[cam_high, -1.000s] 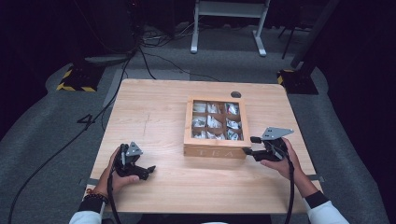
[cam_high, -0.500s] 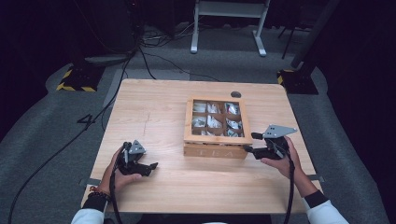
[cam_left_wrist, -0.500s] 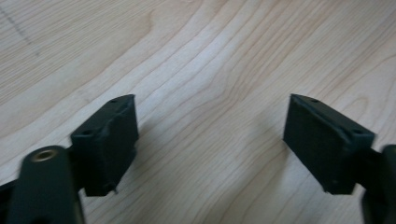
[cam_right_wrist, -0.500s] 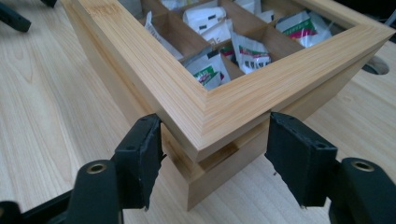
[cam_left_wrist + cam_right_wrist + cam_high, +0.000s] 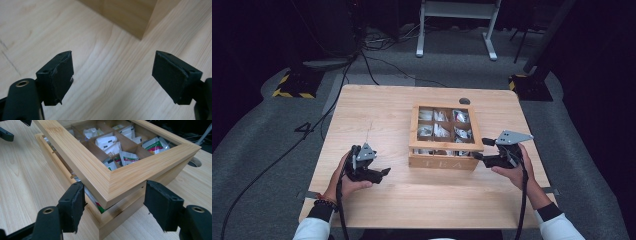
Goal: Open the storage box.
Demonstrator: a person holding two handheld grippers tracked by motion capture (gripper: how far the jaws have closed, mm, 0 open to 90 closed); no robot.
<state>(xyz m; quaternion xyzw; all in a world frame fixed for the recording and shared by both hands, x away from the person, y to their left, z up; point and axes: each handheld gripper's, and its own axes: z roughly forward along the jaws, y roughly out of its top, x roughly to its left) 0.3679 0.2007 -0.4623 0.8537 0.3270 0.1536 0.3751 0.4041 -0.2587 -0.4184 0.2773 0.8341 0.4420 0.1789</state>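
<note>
A wooden tea box (image 5: 444, 161) with a framed window lid (image 5: 447, 147) stands at the table's middle right. Tea bags (image 5: 107, 142) fill its compartments. The lid (image 5: 100, 175) is raised a little off the base (image 5: 120, 220) at the front. My right gripper (image 5: 478, 156) is open, and its jaws have just been opening, straddling the lid's front right corner (image 5: 113, 195). Its left pad (image 5: 73, 205) lies against the lid's front edge; the right pad (image 5: 162, 205) stands off. My left gripper (image 5: 383, 173) hovers over bare wood left of the box. It is open (image 5: 112, 65), its jaws have just been closing, and nothing is between them.
The wooden table (image 5: 422, 205) has a round cable hole (image 5: 464, 101) behind the box. The box's near corner (image 5: 125, 15) lies ahead of my left gripper. Cables (image 5: 362, 65) and a white stand (image 5: 457, 30) are on the floor beyond the table.
My left gripper has lifted slightly and drifted right toward the box, its jaws narrower than before. My right gripper stays at the box's front right corner.
</note>
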